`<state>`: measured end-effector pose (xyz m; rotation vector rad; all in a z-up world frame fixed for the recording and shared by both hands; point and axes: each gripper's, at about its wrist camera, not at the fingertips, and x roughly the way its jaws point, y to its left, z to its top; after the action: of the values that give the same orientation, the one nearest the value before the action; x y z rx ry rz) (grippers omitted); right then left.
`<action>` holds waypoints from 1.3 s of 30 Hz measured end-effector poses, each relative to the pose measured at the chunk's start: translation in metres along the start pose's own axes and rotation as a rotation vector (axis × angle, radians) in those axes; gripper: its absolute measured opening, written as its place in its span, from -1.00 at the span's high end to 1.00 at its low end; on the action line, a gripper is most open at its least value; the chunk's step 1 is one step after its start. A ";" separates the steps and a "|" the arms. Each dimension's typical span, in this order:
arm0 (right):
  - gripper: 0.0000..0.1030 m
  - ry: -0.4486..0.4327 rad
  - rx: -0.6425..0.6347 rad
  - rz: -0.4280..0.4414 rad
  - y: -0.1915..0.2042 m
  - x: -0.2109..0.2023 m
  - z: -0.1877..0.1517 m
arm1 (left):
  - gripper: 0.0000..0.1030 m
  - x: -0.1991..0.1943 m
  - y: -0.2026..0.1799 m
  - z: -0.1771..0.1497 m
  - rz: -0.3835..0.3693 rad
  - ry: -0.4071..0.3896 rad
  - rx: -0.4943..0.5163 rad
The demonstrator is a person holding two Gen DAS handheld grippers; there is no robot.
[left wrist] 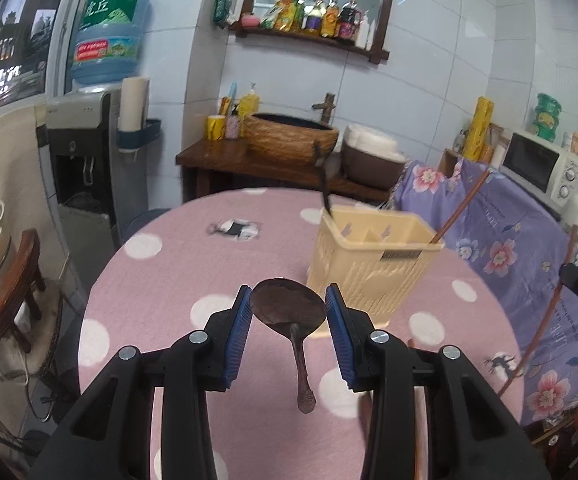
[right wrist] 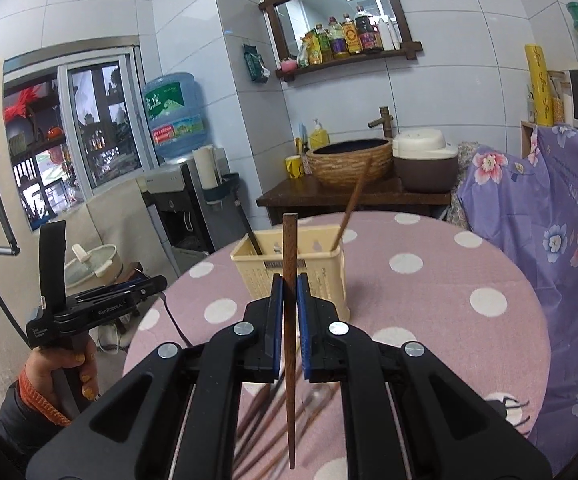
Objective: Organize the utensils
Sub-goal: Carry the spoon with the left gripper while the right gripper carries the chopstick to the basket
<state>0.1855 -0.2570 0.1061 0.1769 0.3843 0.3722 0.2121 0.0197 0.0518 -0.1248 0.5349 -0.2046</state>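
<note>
The left gripper (left wrist: pixel 289 312) hung over the pink dotted tablecloth (left wrist: pixel 177 280) with its blue pads (left wrist: pixel 241 332) spread wide, and between them lay a dark spoon (left wrist: pixel 291 320) — bowl toward the holder, handle running back toward the camera, neither pad clearly touching it. Just beyond the spoon stood the cream utensil holder (left wrist: pixel 373 260), already carrying a dark-handled utensil (left wrist: pixel 323 184) in its left compartment and a brown chopstick (left wrist: pixel 463 208) leaning out of its right side. Only this view showed the spoon at all, and only here could the microwave (left wrist: pixel 545 164) on the flowered purple cloth (left wrist: pixel 521 240) be seen whole. Over on the right wrist camera it was a different story: the right gripper (right wrist: pixel 289 300) was clamped on a single chopstick (right wrist: pixel 289 320), held nearly upright, its blunt end rising in front of the utensil holder (right wrist: pixel 289 268) and its thin tip pointing down toward the camera. Beneath those fingers lay a loose bundle of chopsticks (right wrist: pixel 273 420) on the tablecloth (right wrist: pixel 429 300) — blurred, count unclear, and quite hidden from the left camera. This view also caught the left gripper (right wrist: pixel 145 282) from the side, off the table's left edge, gripped by a hand (right wrist: pixel 65 368) with yellow-painted nails; from here its pads could not be read. Both cameras took in the woven basin (right wrist: pixel 349 160) and the water dispenser (right wrist: pixel 181 196) behind the table.
</note>
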 end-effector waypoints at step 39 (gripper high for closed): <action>0.85 -0.066 -0.016 -0.205 -0.004 0.164 0.063 | 0.26 0.115 -0.060 0.044 -0.002 0.047 0.144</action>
<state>0.3527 -0.2033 0.1080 0.1320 0.3312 0.1665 0.3218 -0.0621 0.0435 0.0198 0.5651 -0.2476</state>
